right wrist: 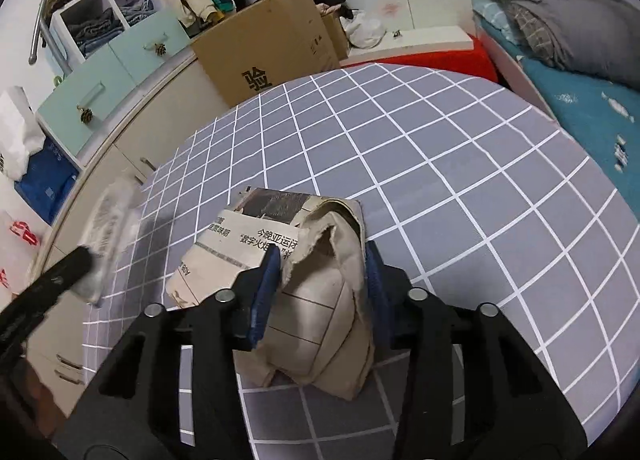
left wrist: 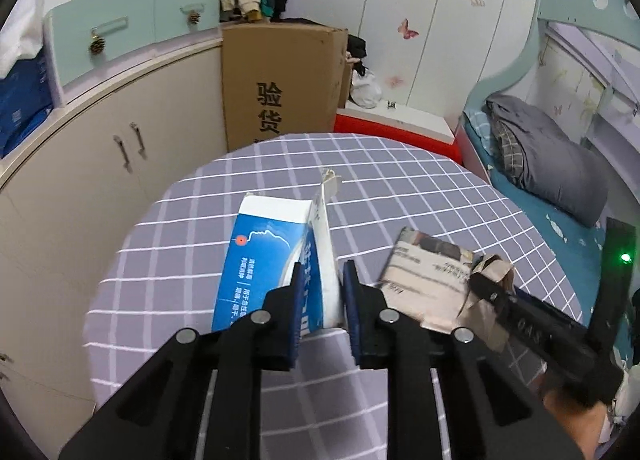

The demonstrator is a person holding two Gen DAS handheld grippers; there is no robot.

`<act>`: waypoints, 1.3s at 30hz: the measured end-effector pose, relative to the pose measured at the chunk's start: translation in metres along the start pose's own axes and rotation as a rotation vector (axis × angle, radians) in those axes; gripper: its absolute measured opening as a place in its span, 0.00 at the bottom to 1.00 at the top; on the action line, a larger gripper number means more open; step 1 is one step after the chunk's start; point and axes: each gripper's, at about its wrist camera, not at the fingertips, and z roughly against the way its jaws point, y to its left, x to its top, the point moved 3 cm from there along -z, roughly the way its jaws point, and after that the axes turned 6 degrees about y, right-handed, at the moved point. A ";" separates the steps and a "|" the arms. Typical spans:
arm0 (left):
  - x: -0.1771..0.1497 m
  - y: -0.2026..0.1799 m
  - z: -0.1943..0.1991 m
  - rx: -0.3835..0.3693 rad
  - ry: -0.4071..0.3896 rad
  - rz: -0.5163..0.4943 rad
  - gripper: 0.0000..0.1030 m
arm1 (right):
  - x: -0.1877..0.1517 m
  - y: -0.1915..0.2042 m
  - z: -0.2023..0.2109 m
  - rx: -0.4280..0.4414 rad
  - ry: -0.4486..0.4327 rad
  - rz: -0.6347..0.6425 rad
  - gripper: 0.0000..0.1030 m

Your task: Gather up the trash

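Observation:
A flattened blue and white carton (left wrist: pixel 264 244) stands on edge above the round table with the grey checked cloth (left wrist: pixel 400 188). My left gripper (left wrist: pixel 323 272) is shut on the carton's lower right edge. To its right, my right gripper (left wrist: pixel 486 276) grips a folded, crumpled newspaper (left wrist: pixel 424 264). In the right wrist view, the right gripper (right wrist: pixel 323 256) has its blue pads pressed on both sides of the newspaper (right wrist: pixel 240 236), held just over the table (right wrist: pixel 440 160). The left gripper (right wrist: pixel 82 260) and the blurred carton (right wrist: pixel 108 220) show at the left edge.
A tall cardboard box (left wrist: pixel 280 80) stands behind the table beside a curved cream cabinet (left wrist: pixel 100 148). A red and white block (left wrist: pixel 396 128) lies behind the table. A bed with a grey quilt (left wrist: pixel 540 164) runs along the right.

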 end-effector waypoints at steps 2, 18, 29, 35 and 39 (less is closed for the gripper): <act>-0.004 0.014 0.011 -0.007 -0.010 0.011 0.18 | -0.002 0.003 0.009 0.021 -0.031 -0.003 0.28; -0.073 0.201 0.114 0.050 -0.121 0.211 0.16 | -0.067 0.222 0.062 0.224 -0.116 0.328 0.25; -0.148 0.358 0.098 0.100 -0.072 0.434 0.00 | -0.185 0.391 -0.017 0.209 0.001 0.637 0.25; -0.186 0.413 0.032 0.143 0.095 0.529 0.00 | -0.240 0.425 -0.075 0.178 0.105 0.729 0.25; -0.213 0.428 0.006 0.152 0.181 0.549 0.00 | -0.259 0.431 -0.107 0.155 0.166 0.761 0.25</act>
